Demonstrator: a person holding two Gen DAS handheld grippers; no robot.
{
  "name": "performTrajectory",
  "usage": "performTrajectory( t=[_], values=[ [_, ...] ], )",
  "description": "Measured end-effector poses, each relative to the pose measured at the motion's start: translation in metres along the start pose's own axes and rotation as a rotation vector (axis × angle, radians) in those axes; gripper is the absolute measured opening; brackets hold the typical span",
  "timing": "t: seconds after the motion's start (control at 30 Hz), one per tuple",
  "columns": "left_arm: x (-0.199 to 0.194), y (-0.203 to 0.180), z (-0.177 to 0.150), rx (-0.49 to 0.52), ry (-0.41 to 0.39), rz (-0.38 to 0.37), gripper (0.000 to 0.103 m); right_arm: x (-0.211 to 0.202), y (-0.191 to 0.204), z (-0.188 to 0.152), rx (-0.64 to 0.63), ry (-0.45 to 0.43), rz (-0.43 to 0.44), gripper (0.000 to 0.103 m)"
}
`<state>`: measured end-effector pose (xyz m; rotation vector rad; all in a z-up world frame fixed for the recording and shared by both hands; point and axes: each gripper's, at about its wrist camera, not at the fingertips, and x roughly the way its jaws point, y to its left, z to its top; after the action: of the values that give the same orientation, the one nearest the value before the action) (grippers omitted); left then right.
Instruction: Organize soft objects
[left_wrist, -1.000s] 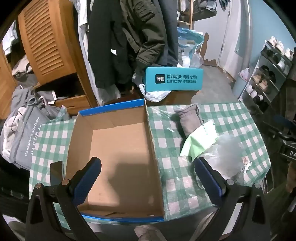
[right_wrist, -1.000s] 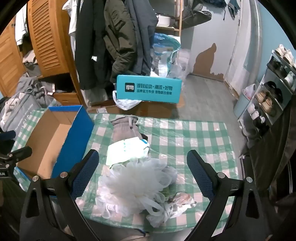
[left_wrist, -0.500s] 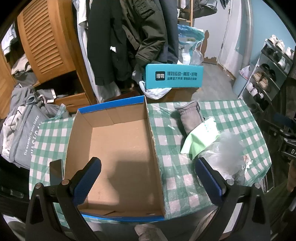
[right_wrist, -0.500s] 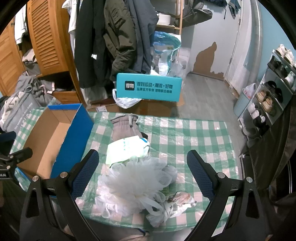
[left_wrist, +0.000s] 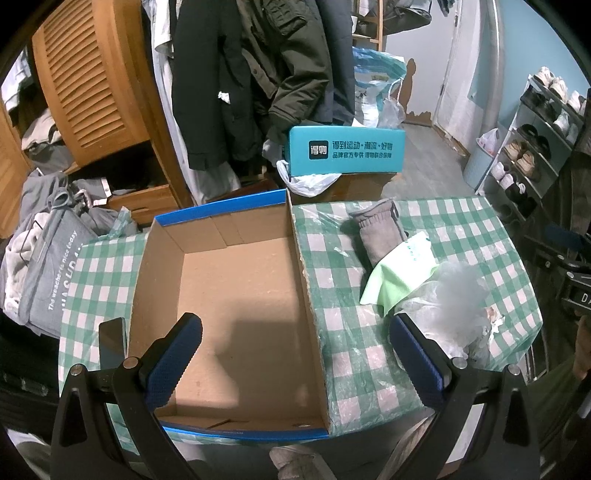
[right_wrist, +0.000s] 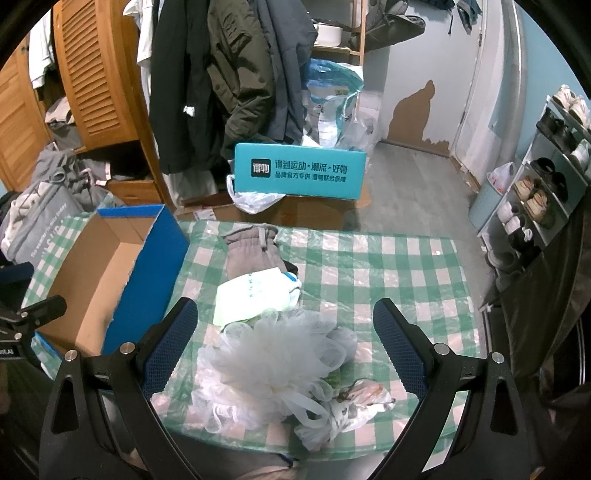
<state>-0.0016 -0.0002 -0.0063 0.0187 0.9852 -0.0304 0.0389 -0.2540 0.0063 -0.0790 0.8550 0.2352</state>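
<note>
White mesh bath pouf (right_wrist: 273, 354) lies on the green-checked bench (right_wrist: 406, 266), between the right gripper's (right_wrist: 284, 328) wide-open jaws; grey knit glove (right_wrist: 255, 251) and pale green packet (right_wrist: 255, 295) beyond; left gripper (left_wrist: 295, 347), jaws open, above the blue-edged cardboard box (left_wrist: 236, 295).

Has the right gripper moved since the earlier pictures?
Barely. The right gripper remains above the white mesh puff; the teal box sits only slightly lower in view.

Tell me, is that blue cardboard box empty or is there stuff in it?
Empty. The box shows only bare brown cardboard floor; nothing lies inside.
</note>
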Motion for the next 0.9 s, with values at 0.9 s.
performTrajectory(
  t=[0.9],
  values=[
    [0.0004, -0.0008, 0.0008, 0.0, 0.003, 0.002, 0.102, -0.0002, -0.0002, 0.0001, 0.002, 0.007, 0.0, 0.095]
  ],
)
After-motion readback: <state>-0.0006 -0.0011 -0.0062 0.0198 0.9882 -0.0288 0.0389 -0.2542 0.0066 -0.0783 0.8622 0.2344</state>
